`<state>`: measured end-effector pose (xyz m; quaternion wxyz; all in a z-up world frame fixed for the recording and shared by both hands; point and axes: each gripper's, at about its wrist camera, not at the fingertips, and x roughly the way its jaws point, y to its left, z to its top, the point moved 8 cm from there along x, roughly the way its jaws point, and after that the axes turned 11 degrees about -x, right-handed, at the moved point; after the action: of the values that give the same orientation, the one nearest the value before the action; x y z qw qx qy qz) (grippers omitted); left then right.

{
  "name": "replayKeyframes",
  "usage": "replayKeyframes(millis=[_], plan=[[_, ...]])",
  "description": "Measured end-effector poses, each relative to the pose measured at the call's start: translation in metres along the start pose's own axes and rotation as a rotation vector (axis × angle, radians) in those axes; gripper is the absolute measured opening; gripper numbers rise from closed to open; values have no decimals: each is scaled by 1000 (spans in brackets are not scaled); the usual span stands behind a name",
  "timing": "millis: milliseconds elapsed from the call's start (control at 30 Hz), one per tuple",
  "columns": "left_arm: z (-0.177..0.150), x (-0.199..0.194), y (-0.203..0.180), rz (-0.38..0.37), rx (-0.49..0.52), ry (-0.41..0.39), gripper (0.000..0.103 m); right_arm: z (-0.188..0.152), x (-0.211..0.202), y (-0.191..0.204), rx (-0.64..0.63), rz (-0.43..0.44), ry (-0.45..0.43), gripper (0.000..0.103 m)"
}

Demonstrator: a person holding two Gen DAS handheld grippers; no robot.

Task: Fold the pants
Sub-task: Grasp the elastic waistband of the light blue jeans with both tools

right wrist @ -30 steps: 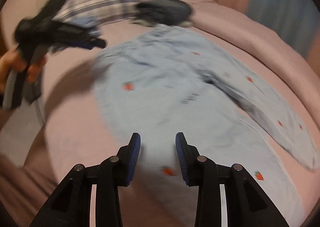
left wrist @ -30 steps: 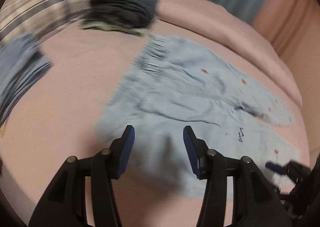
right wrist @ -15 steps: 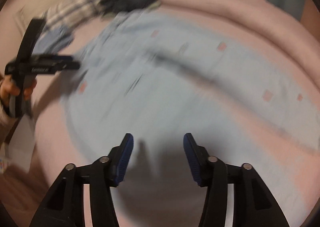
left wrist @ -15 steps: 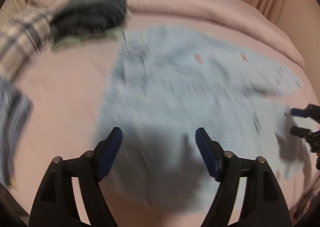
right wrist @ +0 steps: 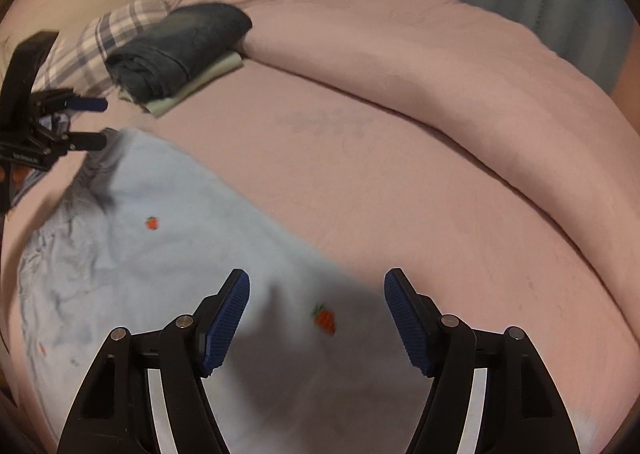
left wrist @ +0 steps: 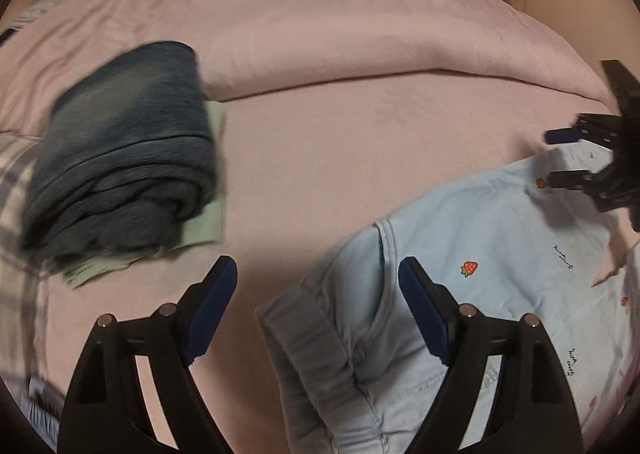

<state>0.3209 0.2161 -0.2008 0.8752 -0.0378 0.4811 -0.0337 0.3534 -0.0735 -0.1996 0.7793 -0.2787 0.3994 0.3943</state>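
Light blue pants [left wrist: 472, 278] with small strawberry prints lie flat on the pink bed. In the left wrist view my left gripper [left wrist: 316, 310] is open, low over the elastic waistband [left wrist: 304, 338] at the pants' near corner. The right gripper [left wrist: 568, 155] shows at the far right, open, over the other end. In the right wrist view my right gripper [right wrist: 316, 318] is open above the pants [right wrist: 160, 254], near their right edge. The left gripper [right wrist: 92, 121] shows at the far left, open.
A folded dark denim garment [left wrist: 124, 177] lies on a pale green one [left wrist: 208, 213] at the left, next to a plaid cloth [right wrist: 100, 37]. A bunched pink duvet [left wrist: 360, 37] runs across the back. Curtains hang behind.
Both grippers have moved apart and down toward the pants' two ends. Both have opened wider. The left one now hovers over the waistband corner.
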Motion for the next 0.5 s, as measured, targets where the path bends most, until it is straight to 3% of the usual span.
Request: replayKeyframes(millis=[200,267,333,400,500], plan=[[-8,37,-1,-52,31,173,80,-15,25,-12,-41,34,132,70],[-13,43,1,-58,26,213,69,-26,31,-13,-43,42,191,67],[-17,42,-1,-58,48,221,58,-31,27,-6,-62,51,202,56],[-17,37,-5,-42,83,202,43,-31,18,3,-107,40,192,17],[-12,28,-7,-22,99,150,42,-28,8,10,-170,-22,188,7]])
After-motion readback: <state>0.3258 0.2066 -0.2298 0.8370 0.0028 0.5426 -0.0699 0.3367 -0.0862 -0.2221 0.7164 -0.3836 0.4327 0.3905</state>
